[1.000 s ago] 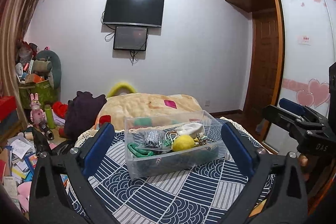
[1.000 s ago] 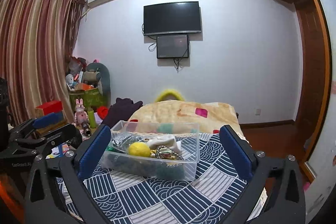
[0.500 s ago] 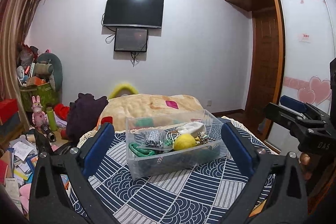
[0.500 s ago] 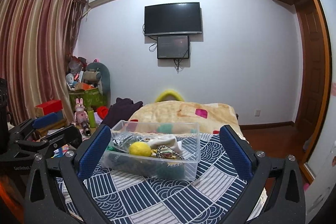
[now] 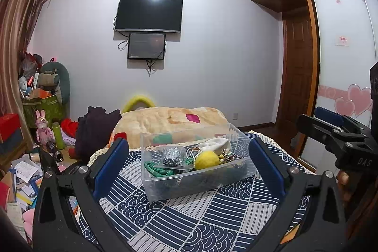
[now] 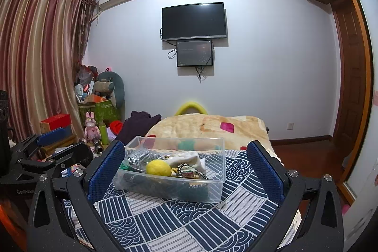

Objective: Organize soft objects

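In a cluttered bedroom, 2 hand-held grippers hang side by side above a table spread with a blue-and-white patterned cloth (image 5: 196,216), both aimed at a clear plastic box (image 5: 193,171) of small soft things.

From the left: the left gripper (image 5: 189,164) is spread wide, nothing between its blue pads, and the box sits dead ahead, framed between them but well short of the tips. The box's long side runs across this gripper's line of sight, its right end angled slightly away. Inside lie a green strap (image 5: 158,169), a dark crinkled bundle (image 5: 173,155), a yellow ball (image 5: 206,160) at about the middle and a cream cloth (image 5: 216,144) behind it.

The right gripper (image 6: 185,169) is equally wide apart and empty, with the same box (image 6: 174,178) just ahead, a little left of its centre line. Neither tool looks clearly nearer; the ball (image 6: 157,168) lies roughly central for both, so either could drop onto it from above.

Much stays unclear. The tangle of cords and beads (image 6: 189,171) beside the ball is hard to separate, the box's lower layer is a dark blur through the plastic, and the table's near edge is cut off by the grippers' own frames.
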The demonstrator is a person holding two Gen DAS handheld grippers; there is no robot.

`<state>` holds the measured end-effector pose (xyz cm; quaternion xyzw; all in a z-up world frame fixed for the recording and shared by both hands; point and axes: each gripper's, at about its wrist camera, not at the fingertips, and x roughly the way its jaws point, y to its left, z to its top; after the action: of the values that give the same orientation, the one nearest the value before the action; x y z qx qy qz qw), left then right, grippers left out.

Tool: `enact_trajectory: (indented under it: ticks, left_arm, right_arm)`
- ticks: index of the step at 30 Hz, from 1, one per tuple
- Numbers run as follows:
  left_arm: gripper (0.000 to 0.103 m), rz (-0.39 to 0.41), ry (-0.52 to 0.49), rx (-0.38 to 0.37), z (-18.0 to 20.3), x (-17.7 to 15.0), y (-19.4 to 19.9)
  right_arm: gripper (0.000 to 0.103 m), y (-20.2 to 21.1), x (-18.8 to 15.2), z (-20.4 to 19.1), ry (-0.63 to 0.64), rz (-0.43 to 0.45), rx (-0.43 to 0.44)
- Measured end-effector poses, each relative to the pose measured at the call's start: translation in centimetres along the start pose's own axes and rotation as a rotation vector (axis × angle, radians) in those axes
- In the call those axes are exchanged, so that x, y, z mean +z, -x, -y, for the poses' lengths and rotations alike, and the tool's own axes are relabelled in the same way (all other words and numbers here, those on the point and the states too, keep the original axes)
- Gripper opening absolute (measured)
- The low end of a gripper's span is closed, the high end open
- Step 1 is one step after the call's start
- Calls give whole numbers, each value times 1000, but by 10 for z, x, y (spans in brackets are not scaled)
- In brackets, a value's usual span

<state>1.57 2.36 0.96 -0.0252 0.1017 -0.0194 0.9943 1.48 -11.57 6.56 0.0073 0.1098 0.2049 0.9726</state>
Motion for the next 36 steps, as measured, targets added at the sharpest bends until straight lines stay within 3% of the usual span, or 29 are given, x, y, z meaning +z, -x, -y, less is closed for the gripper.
enact_trajectory:
  ticks: [36]
  left_arm:
    - [103,-12,29,-18,-3,1,-2]
  right_arm:
    - [103,1,1,-4,-6,-5,6]
